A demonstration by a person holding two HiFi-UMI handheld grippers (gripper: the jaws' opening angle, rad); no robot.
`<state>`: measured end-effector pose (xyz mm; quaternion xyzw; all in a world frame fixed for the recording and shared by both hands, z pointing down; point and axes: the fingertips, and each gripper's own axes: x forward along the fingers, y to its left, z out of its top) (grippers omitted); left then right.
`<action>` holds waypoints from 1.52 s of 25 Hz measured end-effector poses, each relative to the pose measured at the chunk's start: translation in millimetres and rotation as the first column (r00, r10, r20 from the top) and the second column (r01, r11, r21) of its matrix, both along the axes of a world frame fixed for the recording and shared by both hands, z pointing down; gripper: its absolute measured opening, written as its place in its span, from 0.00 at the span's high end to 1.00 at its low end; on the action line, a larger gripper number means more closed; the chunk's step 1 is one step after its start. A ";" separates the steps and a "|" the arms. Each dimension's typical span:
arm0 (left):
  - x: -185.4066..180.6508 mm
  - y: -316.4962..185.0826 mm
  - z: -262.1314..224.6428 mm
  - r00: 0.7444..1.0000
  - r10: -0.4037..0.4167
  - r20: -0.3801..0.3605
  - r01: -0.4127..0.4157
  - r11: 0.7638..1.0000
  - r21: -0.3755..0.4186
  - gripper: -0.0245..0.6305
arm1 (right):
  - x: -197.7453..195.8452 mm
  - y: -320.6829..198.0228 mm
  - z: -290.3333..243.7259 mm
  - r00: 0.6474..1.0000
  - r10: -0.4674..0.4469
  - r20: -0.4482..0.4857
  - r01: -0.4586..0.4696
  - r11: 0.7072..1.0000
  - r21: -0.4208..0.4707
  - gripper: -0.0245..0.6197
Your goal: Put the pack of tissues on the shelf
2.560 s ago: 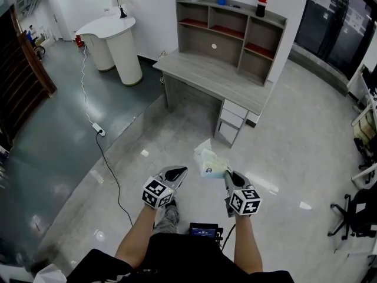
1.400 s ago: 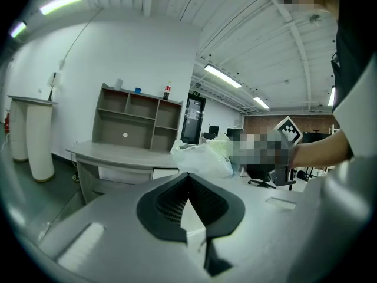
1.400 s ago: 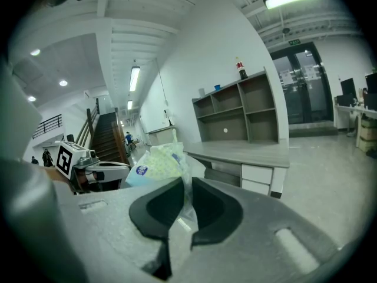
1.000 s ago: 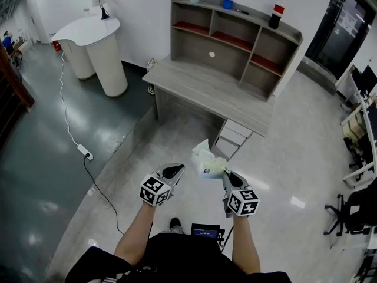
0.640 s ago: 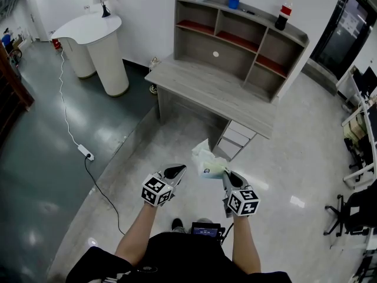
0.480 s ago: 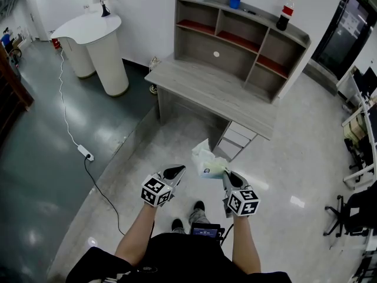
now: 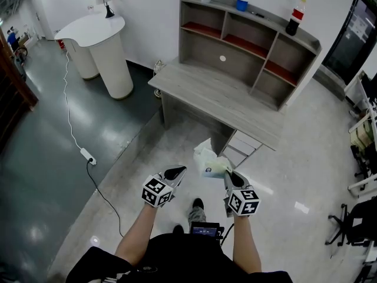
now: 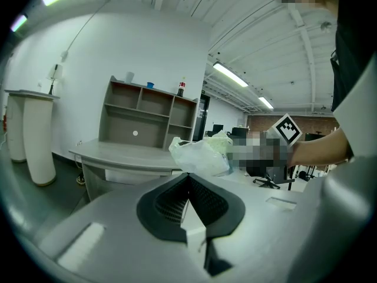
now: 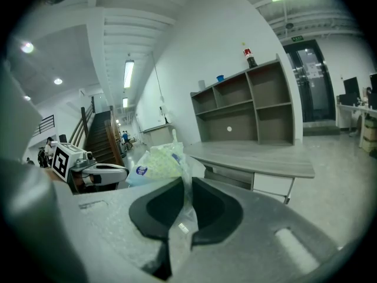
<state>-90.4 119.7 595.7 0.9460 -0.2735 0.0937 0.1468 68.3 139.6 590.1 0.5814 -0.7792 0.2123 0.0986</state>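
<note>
As the right gripper (image 7: 227, 173) pinches the crinkly pale-green pack of tissues (image 7: 208, 160), the left gripper (image 7: 178, 170) is closed

White walls (image 7: 153, 10). Glossy pale floor (image 7: 306, 158), darker grey floor (image 7: 35, 175) at left. Grey counter (image 7: 218, 102) against wall, drawers (image 7: 244, 146) beneath, open shelf (image 7: 253, 46) on top. White curved stand (image 7: 100, 40) left of it. Power strip (image 7: 87, 156) on floor. Dark glass doors (image 7: 353, 28) at right. Ceiling tube lights (image 8: 235, 75) on.

Both held forward: left gripper (image 7: 176, 172) closed and empty, right gripper (image 7: 227, 173) clamped.
</note>
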 end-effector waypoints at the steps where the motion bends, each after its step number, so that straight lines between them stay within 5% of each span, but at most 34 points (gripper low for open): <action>1: 3.0 -7.3 -0.6 1.000 -0.002 0.002 0.002 1.000 0.001 0.96 | 2.7 -7.7 -0.2 1.000 -0.003 0.001 0.003 1.000 0.000 0.91; 28: 97.6 -196.3 -14.1 0.998 -0.056 0.040 0.055 0.998 0.015 0.96 | 95.8 -211.9 -9.5 0.998 -0.060 0.036 0.060 0.998 0.011 0.91; 38: 107.3 -230.7 -9.4 0.995 -0.094 0.044 0.094 0.996 -0.002 0.96 | 109.0 -254.7 -1.0 0.995 -0.087 0.055 0.087 0.996 -0.001 0.91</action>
